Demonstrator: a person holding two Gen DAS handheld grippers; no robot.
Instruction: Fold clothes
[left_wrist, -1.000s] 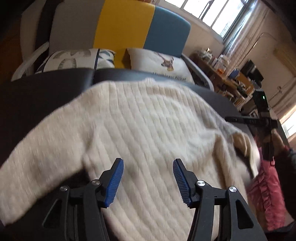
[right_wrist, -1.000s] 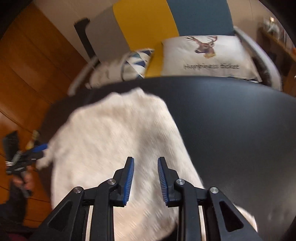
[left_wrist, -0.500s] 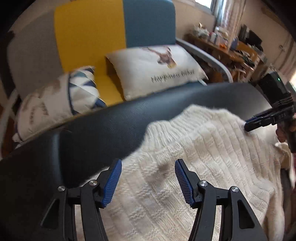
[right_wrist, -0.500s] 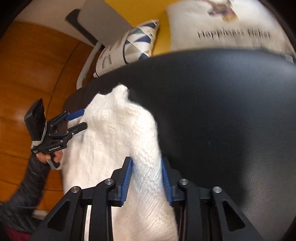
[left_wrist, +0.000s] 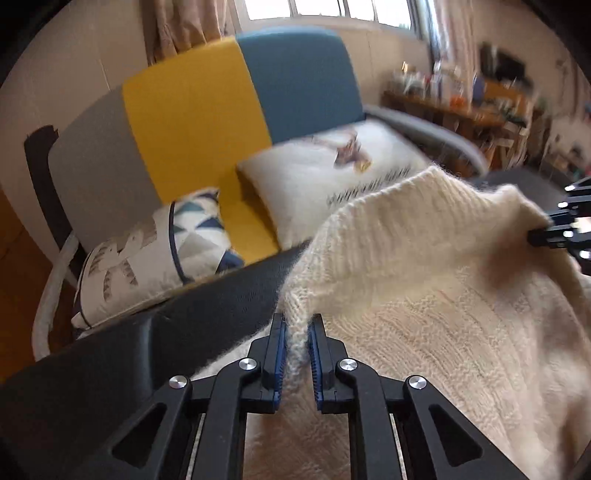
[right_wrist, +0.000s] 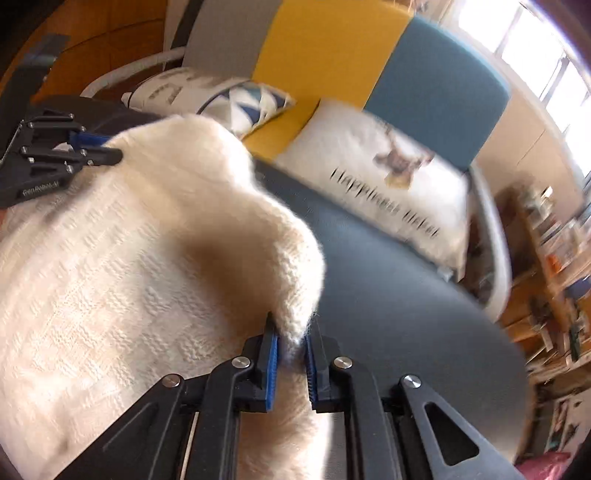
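- Clearly both tools are clamped on knit: the left gripper (left_wrist: 296, 354) pinches an edge of the cream sweater (left_wrist: 436, 302), and the right gripper (right_wrist: 291, 363) pinches another edge of it, seen from its own camera.
- Between the two grips the far edge of the sweater is raised in a hump, while the rest of it lies on the dark table (right_wrist: 399, 295), in front of the sofa (left_wrist: 236, 96) with its cushions.
- Judging by the lifted edge, a fold is being carried over the body; which fold of the sequence it is, I cannot tell.
- To do it well, I would keep the two grippers level with each other, so the carried edge stays straight and the crease forms square.
- Hold the span between them lightly taut; slack lets a thick knit sag and bunch in the middle.
- Lay the edge down onto the body rather than dropping it, matching edge to edge.
- Loose wool stretches and snags, so avoid hard pulls, and release only once the fabric rests flat.
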